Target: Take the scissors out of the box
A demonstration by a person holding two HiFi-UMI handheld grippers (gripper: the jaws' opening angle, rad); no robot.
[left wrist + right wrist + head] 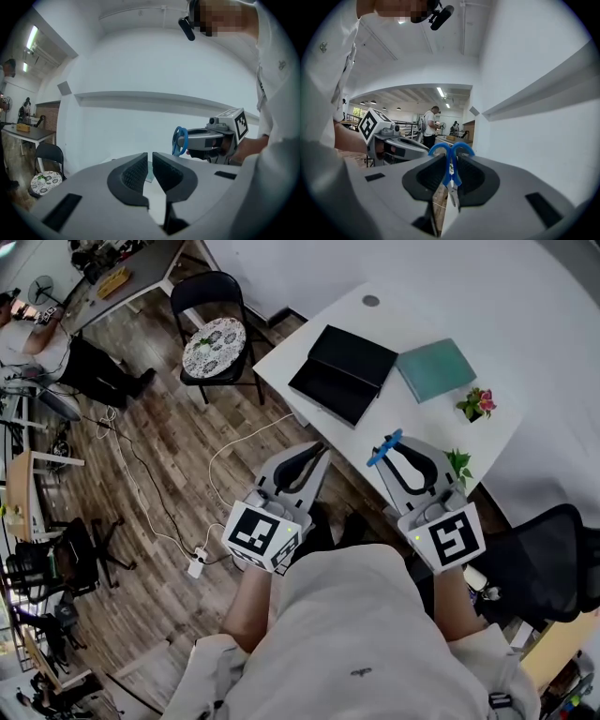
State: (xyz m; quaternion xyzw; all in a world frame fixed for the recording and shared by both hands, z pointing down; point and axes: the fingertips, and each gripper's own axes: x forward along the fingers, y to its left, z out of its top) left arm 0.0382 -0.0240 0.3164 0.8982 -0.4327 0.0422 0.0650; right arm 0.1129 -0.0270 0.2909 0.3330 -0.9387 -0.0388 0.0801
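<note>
right gripper (450, 165): fingers (427, 177) pinch scissors (450, 174) by blue handles, blades hanging below | left gripper (149, 164): fingers (133, 171) together, empty

On the tabletop (380, 324) ahead of you, the box (342, 373) lies left of the pad (436, 369), with the flowers (476, 405) nearer you, right of both. The chair (212, 334) stands left of the tabletop. The scissors (384, 448) sit in your right hand-held gripper (403, 451) at the near edge, with the left hand-held gripper (314, 451) beside it.

Chair (208, 289) ahead-left of the left claw (306, 454); white counter (441, 423) with a flower pot (478, 405) ahead of the right claw (405, 444).
</note>
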